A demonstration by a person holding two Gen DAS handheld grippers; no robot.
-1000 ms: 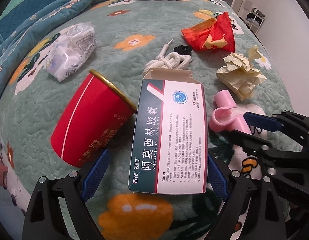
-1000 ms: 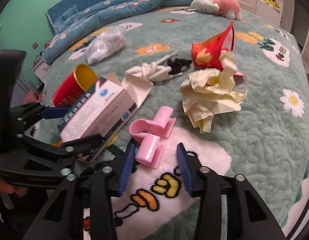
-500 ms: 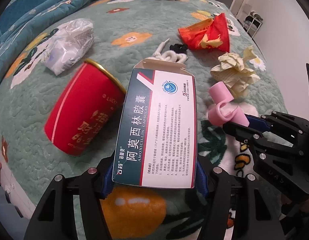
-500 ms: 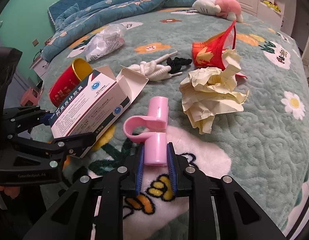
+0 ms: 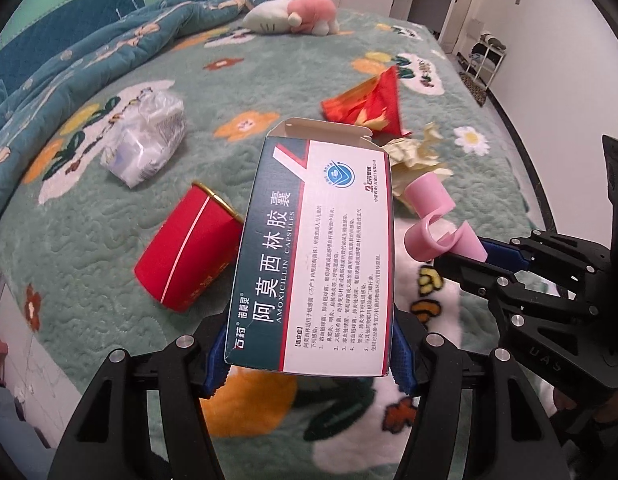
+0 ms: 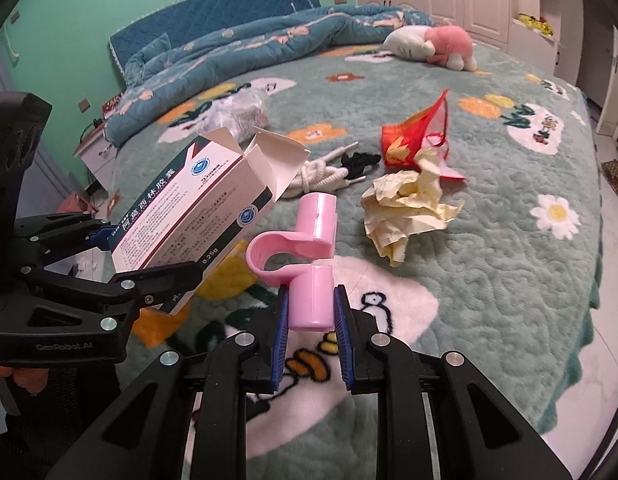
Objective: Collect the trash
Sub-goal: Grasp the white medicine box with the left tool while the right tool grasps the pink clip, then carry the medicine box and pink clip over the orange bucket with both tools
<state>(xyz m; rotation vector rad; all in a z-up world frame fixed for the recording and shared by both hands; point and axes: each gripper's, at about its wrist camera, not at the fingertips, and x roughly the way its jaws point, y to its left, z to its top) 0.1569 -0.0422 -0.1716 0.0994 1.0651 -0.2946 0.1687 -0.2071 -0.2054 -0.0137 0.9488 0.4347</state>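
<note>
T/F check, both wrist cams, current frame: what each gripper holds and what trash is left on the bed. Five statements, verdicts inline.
1. The left gripper grips the medicine box. True.
2. The right gripper is empty. False: it clamps the pink plastic clip.
3. The red cup stands upright. False: it lies on its side on the bedspread.
4. The crumpled yellow paper lies on the bed. True.
5. The box's end flap is closed. False: it hangs open.

Ahead of my two loaded grippers, crumpled paper (image 6: pixel 405 204), a red cup (image 5: pixel 187 250) and a cord (image 6: pixel 325 174) blocked the bedspread (image 6: pixel 509 240); its right side lay open.
</note>
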